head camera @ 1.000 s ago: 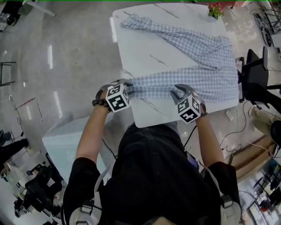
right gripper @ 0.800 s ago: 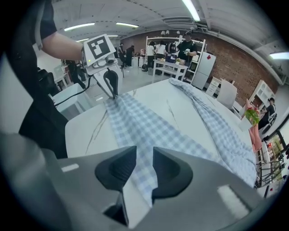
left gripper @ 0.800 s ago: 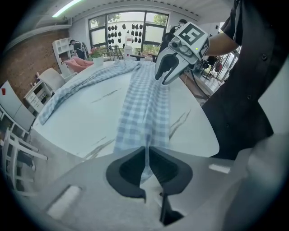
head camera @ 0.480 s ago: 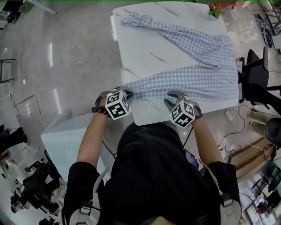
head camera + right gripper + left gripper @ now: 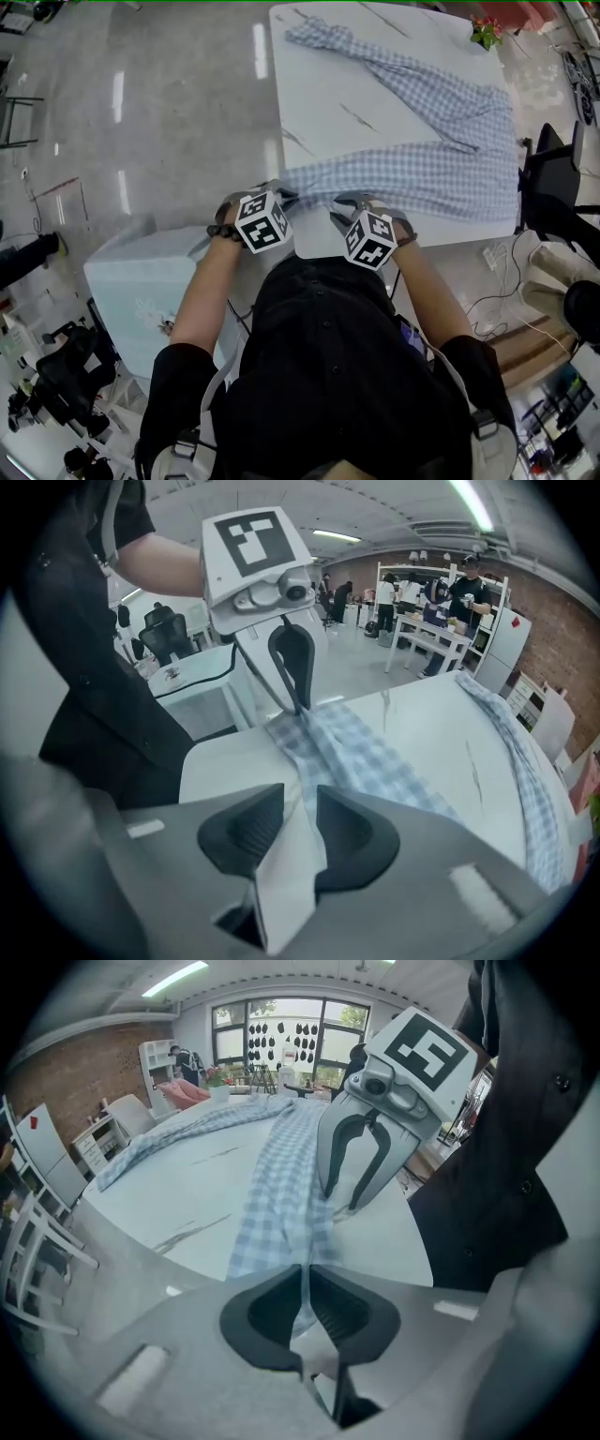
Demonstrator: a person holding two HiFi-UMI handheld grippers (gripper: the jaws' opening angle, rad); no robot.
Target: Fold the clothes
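Observation:
A blue-and-white checked shirt lies spread over the white table, one sleeve stretched to the far left corner. At the near left corner my left gripper is shut on the shirt's edge. The left gripper view shows the cloth pinched between the pads of that gripper, whose jaws have just been closing. My right gripper stands close beside it at the near edge. Its jaws are a little apart, with bare table between them and the cloth just ahead.
A pale box-like cabinet stands on the floor left of me. A black chair is at the table's right side. Flowers sit at the far right corner. My dark-clad torso presses against the near edge.
My right gripper has slid left along the near table edge, closer to the left one. The left gripper has shifted slightly, still at the shirt's near left corner.

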